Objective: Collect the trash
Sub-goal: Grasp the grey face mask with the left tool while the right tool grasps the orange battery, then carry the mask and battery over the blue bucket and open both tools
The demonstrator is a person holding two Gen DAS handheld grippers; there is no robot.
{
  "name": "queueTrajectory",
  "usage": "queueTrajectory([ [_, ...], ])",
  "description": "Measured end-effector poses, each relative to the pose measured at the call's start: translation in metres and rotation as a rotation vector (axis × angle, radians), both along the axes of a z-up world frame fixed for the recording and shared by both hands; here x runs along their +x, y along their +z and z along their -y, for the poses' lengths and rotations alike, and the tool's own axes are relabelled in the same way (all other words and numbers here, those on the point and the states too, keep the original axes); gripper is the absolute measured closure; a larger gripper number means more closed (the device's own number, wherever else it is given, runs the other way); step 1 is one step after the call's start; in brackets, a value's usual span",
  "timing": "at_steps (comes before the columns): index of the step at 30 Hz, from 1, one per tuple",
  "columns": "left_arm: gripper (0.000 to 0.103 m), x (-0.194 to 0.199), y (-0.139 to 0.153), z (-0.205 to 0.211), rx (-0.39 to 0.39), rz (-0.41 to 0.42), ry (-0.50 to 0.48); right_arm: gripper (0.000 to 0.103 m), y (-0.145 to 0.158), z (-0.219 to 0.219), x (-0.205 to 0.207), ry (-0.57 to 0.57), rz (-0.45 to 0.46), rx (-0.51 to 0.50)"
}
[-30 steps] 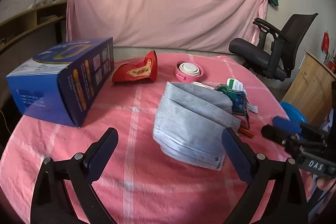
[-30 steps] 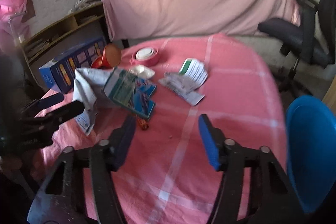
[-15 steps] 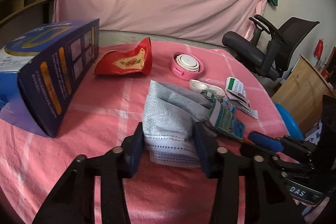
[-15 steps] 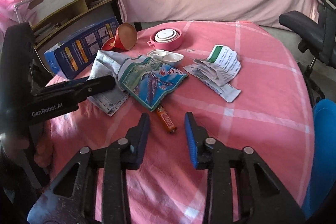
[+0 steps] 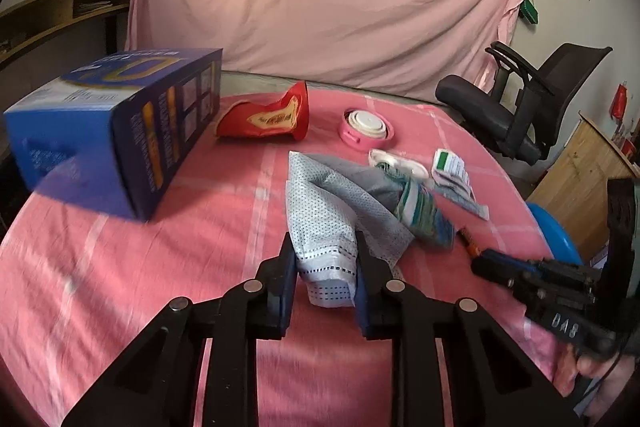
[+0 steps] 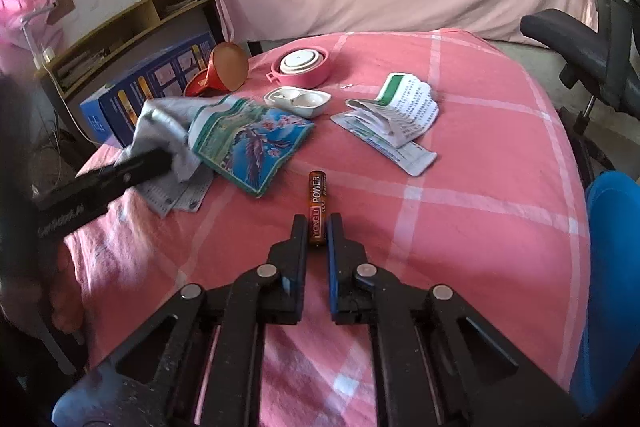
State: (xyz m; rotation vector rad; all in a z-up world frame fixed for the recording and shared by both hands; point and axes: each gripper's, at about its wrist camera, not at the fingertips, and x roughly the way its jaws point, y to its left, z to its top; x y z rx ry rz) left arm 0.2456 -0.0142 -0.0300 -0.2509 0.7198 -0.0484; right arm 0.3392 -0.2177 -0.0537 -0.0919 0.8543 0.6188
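**Two grippers clamp down on table trash**

A grey face mask (image 5: 332, 223) lies crumpled near the front middle of the pink-clothed bench (image 5: 120, 287), its near hem pinched between the jaws of the left gripper (image 5: 325, 259), which have just been closing on it. A step to the right, an orange battery (image 6: 318, 209) rests lengthwise on the cloth with its near end caught between the jaws of the right gripper (image 6: 317, 231), which have likewise just been closing and now grasp it. A printed packet (image 6: 250, 143) leans on the mask's far fold; a folded leaflet (image 6: 394, 115), a white plastic shell (image 6: 298, 101), a pink round container (image 6: 300, 67), a red cup (image 6: 224, 71) on its side and a blue box (image 5: 116, 123) lie further out. A blue bin (image 6: 612, 267) shows past the bench's right edge.

Both grips look shallow. The battery is held by its tip only, so it could pivot or slip; lifting it straight up and slowly seems wise. The mask is limp and tucked under the packet, so a steady upward pull, letting the fabric slide free, should keep the packet from being dragged off the bench.
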Motion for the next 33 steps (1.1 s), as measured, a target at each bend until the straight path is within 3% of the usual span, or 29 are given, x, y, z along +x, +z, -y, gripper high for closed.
queueTrajectory([
  [7,0.085,-0.034,0.007,0.021,0.087,0.043,-0.024,0.068,0.008,0.024,-0.007,-0.049,0.017,0.043],
  [11,0.087,-0.046,0.007,0.034,0.085,0.035,-0.039,0.068,0.010,0.032,-0.013,-0.050,0.019,0.034],
  [19,0.088,-0.072,0.021,0.049,0.114,0.118,-0.030,0.068,0.015,0.044,-0.027,-0.041,0.055,0.069],
  [25,0.088,-0.074,0.028,0.062,0.148,0.143,-0.050,0.068,0.029,0.045,-0.038,-0.032,0.121,0.110],
  [33,0.088,-0.070,0.021,0.065,0.143,0.109,-0.051,0.068,0.020,0.042,-0.036,0.000,0.075,0.074],
])
